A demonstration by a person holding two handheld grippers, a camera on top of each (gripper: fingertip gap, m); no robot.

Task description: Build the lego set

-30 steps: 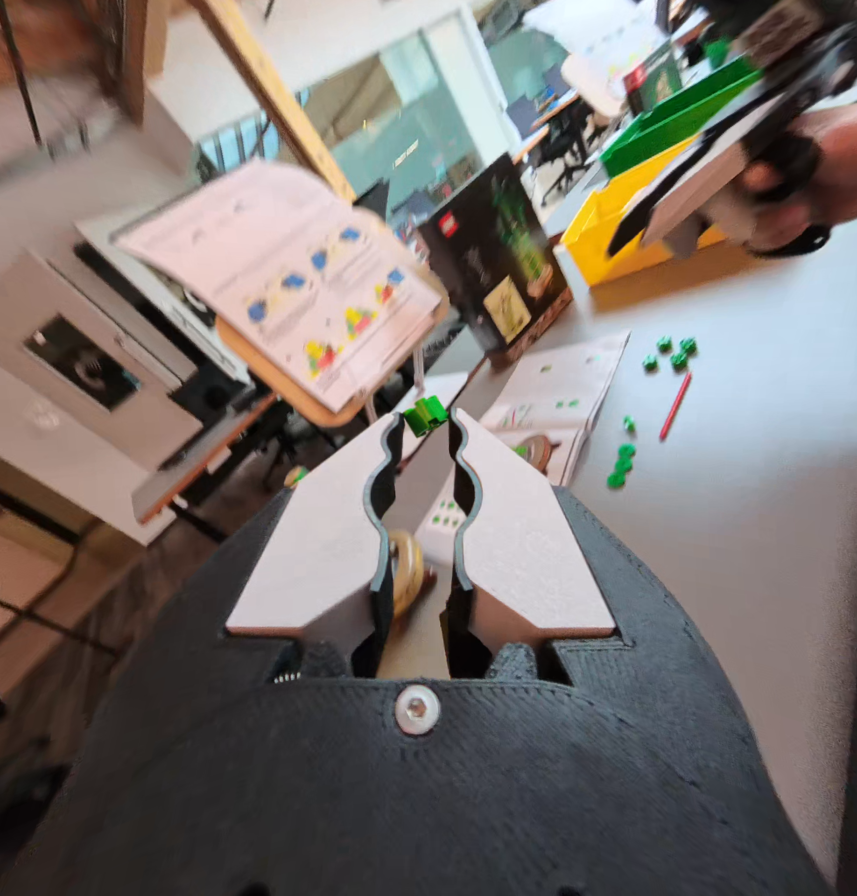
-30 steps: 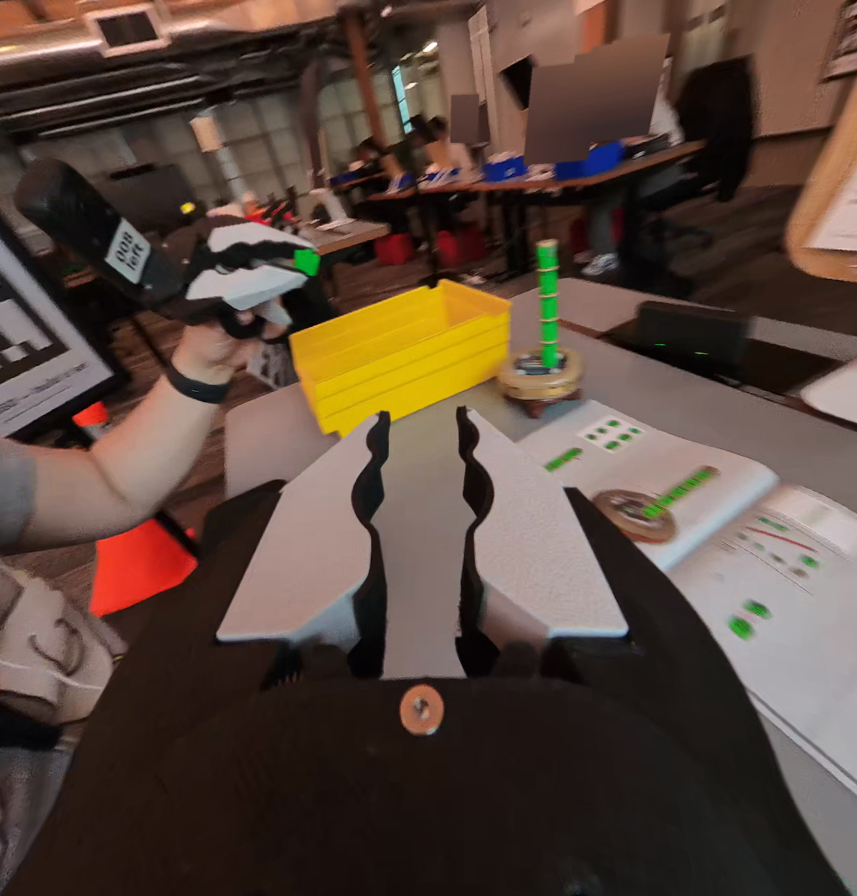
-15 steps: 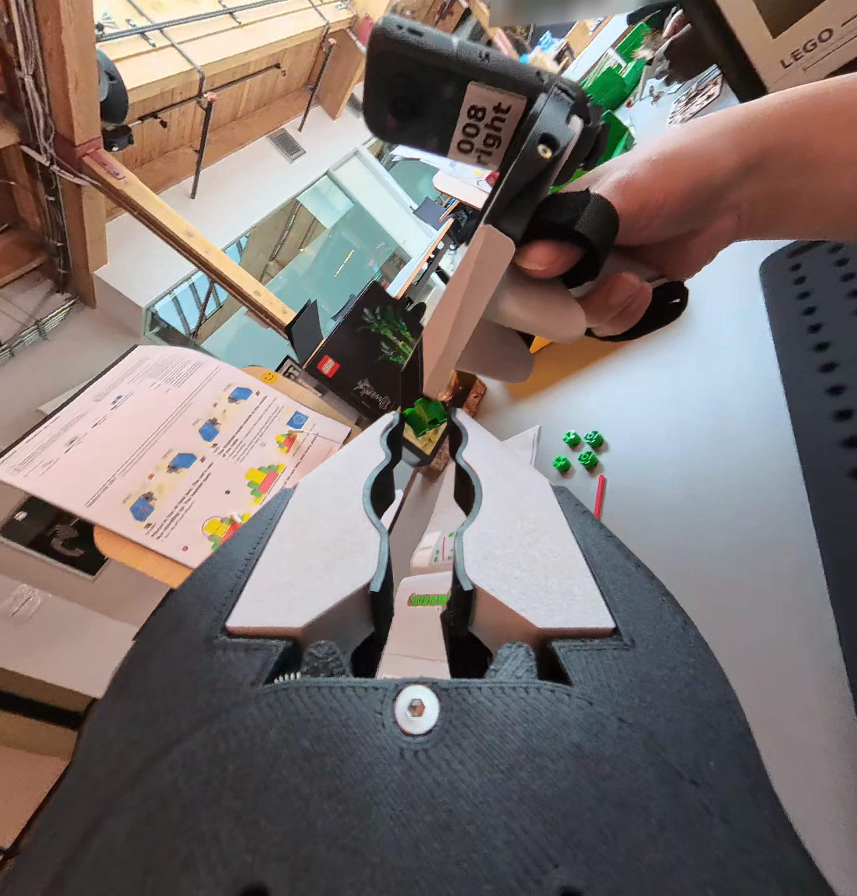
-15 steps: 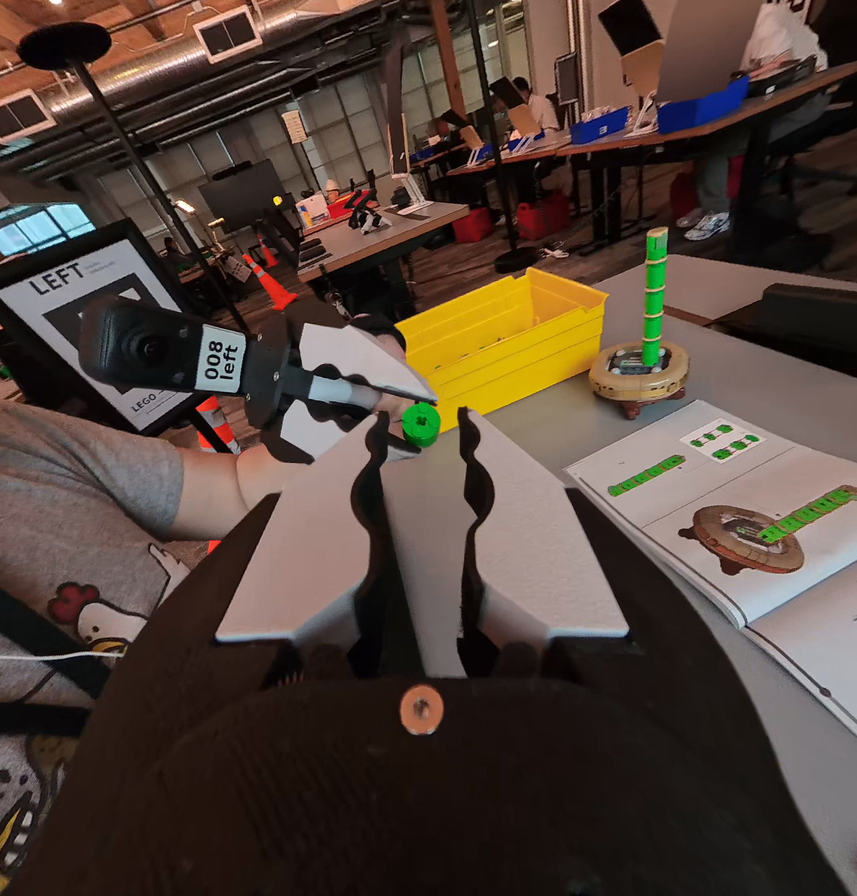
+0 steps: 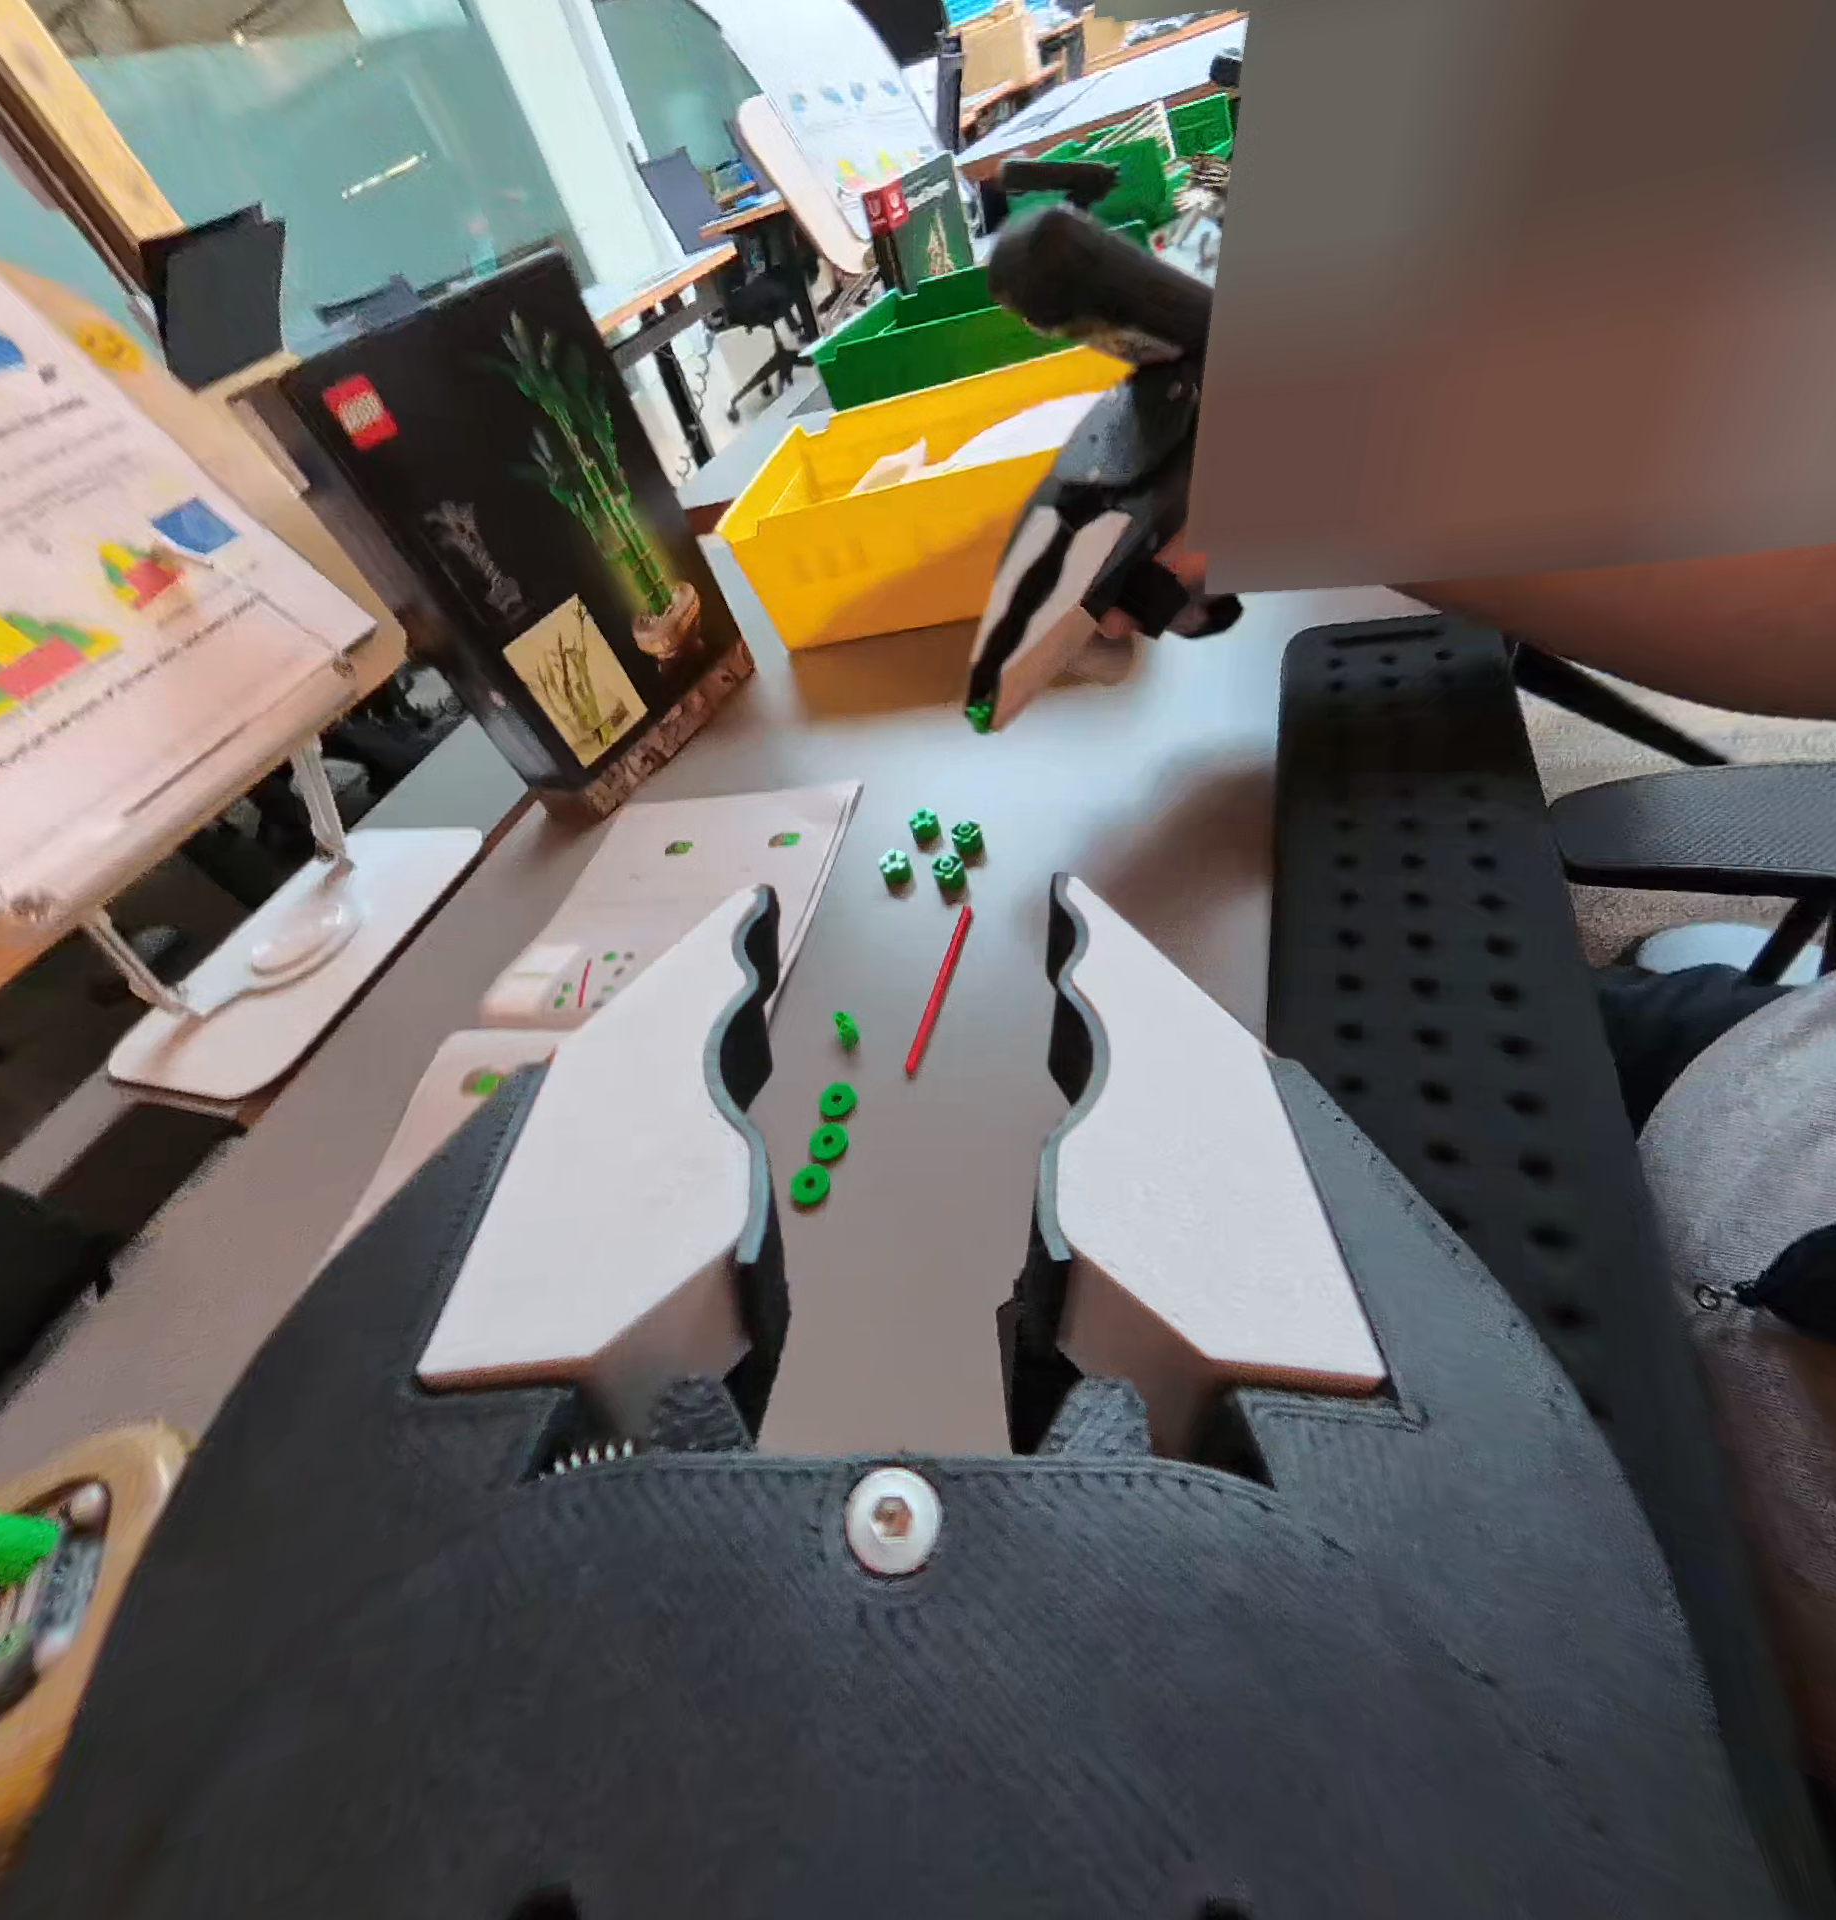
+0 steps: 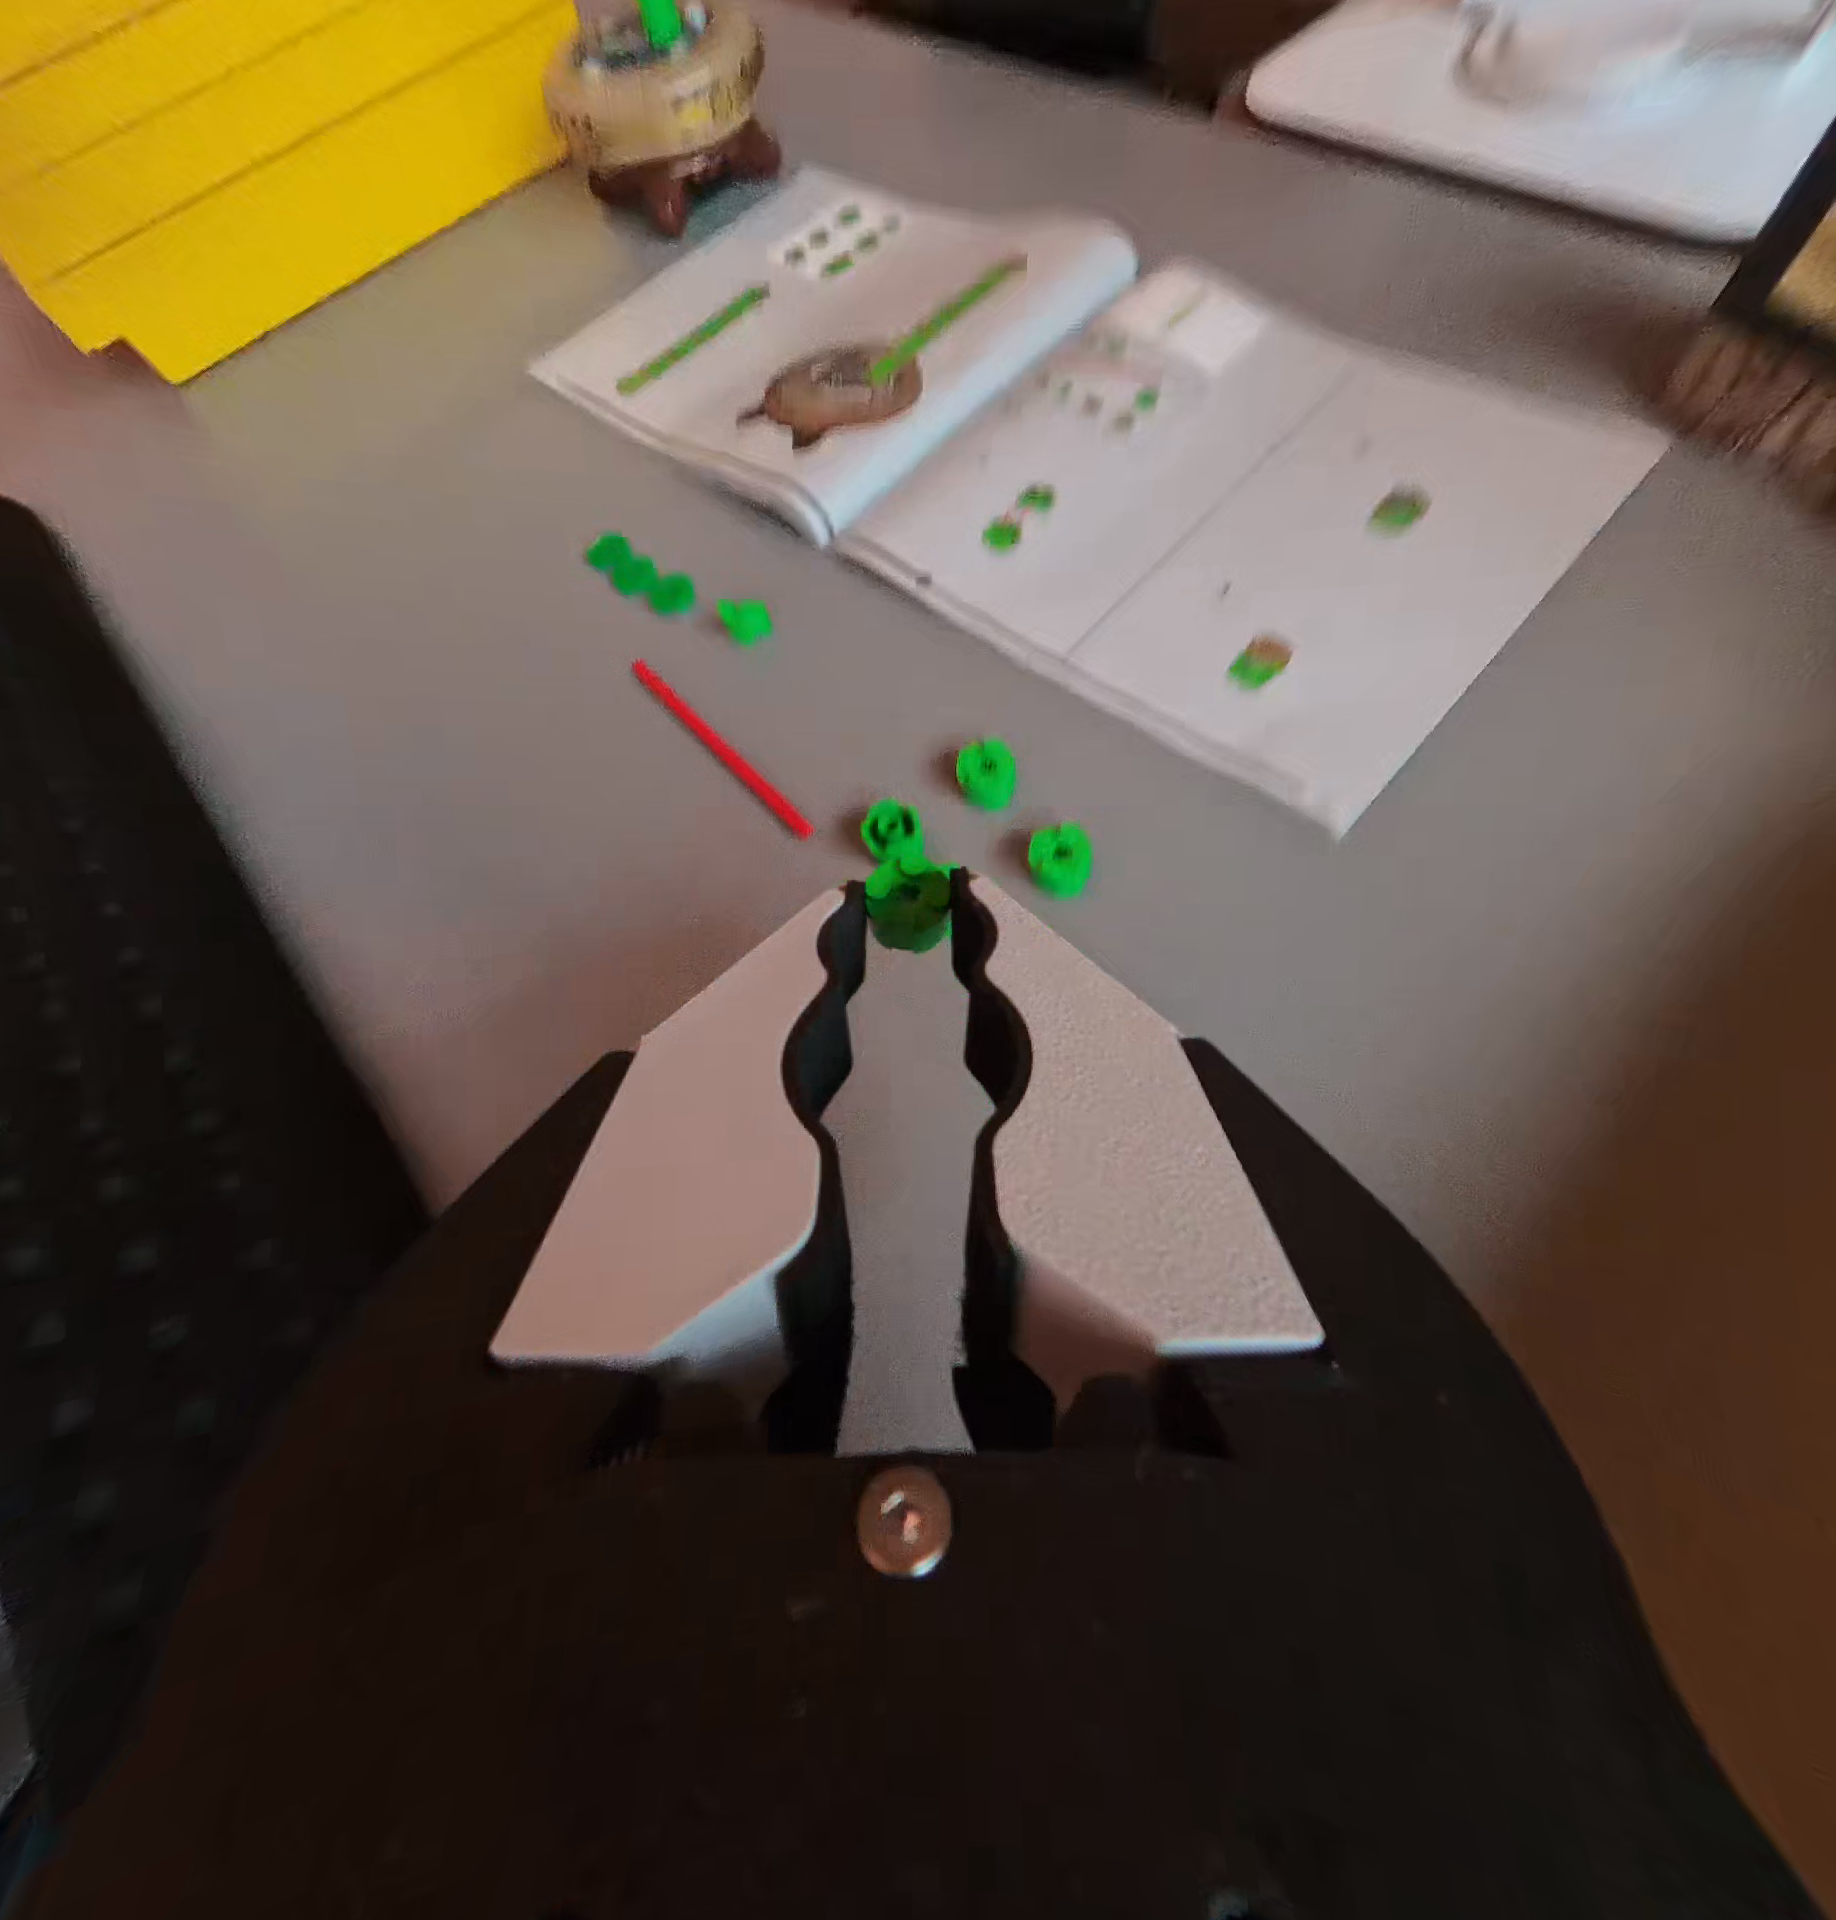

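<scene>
green lego piece [image 6: 906,906] in right tool [image 6: 901,885]

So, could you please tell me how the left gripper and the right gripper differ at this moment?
The left gripper is wide open and holds nothing; the right gripper is shut on a green round piece at its tips. The left one hangs over the flat green rings and the red rod, while the right one is tipped down near the table. Both have white fingers on dark bodies.

Four green round bricks [image 5: 938,850], three green discs [image 5: 825,1143], one red rod [image 5: 937,989].
</scene>
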